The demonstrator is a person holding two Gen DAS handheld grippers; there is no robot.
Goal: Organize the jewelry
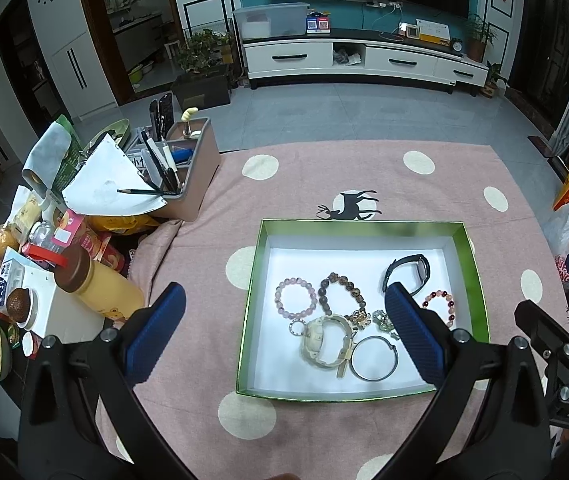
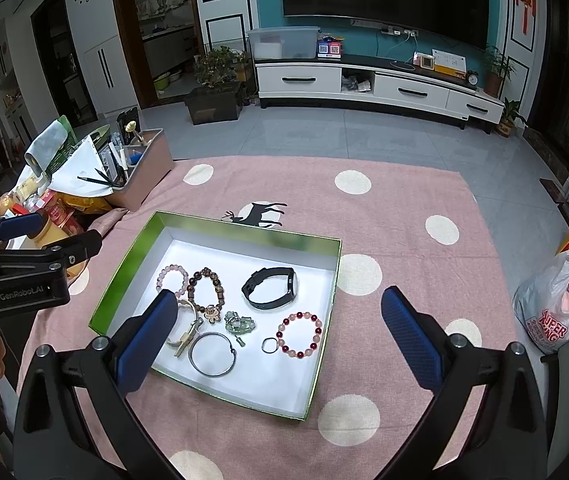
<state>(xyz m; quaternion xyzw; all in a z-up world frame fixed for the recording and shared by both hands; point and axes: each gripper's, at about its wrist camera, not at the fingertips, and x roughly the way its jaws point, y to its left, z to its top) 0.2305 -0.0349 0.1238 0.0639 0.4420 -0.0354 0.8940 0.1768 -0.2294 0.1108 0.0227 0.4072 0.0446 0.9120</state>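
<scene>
Both grippers, left gripper and right gripper, wide apart, seemingly above the jewelry tray.

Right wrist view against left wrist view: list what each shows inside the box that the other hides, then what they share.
Only the right wrist view shows the whole red and pink bead bracelet and a small ring beside it; its own left finger covers part of the cream watch.

Only the left wrist view shows the cream watch whole, plus a small ring touching it; a finger hides part of the red and pink bracelet.

Both show the green-rimmed box, black band, silver bangle and brown bead bracelet.
</scene>
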